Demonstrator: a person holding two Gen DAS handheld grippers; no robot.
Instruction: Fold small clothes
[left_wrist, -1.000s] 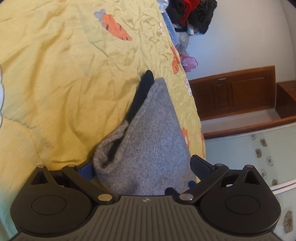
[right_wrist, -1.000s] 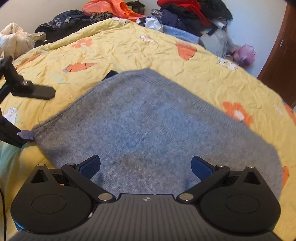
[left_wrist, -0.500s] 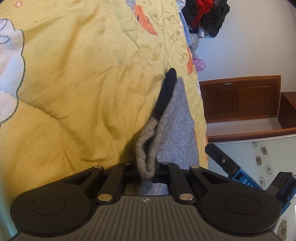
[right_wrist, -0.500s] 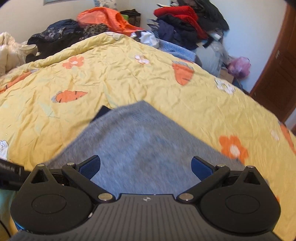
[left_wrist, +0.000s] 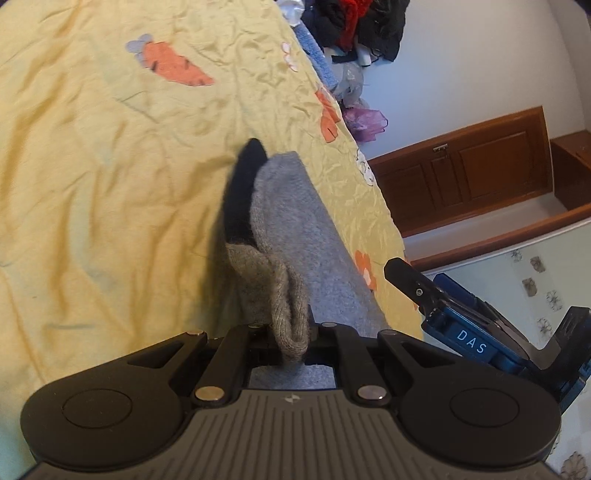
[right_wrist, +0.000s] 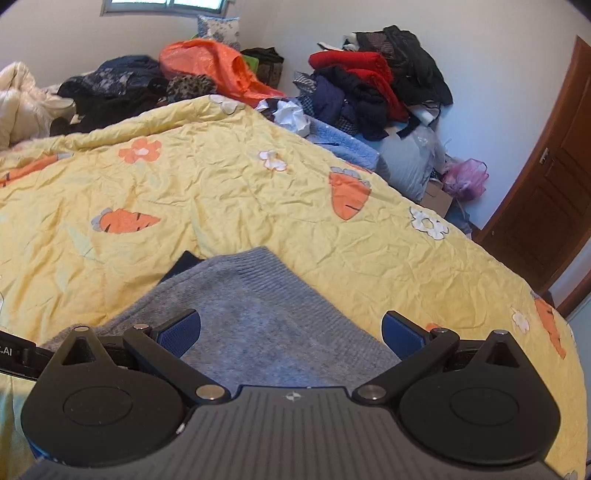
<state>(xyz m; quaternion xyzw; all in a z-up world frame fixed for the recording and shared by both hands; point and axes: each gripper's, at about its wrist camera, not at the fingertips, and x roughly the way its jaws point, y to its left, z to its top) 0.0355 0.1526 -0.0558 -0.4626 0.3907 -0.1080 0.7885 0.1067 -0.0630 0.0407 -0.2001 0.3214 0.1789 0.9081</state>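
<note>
Knit (left_wrist: 295, 236): grey garment, laid on the quilt (left_wrist: 92, 166), near its edge; a dark layer (left_wrist: 243, 192) is exposed beneath its far corner. One edge is bunched and raised off the quilt, presumably so that it can be carried across for a fold.

Left gripper (left_wrist: 291, 339): fingers closed tight, that bunched edge pinched between them.

Right gripper (right_wrist: 291, 328): fingers spread wide, nothing held; it is poised low over the knit's near part (right_wrist: 266, 325), probably placed for taking a second edge. Whether the pads (right_wrist: 181, 326) touch the cloth cannot be told.
</note>
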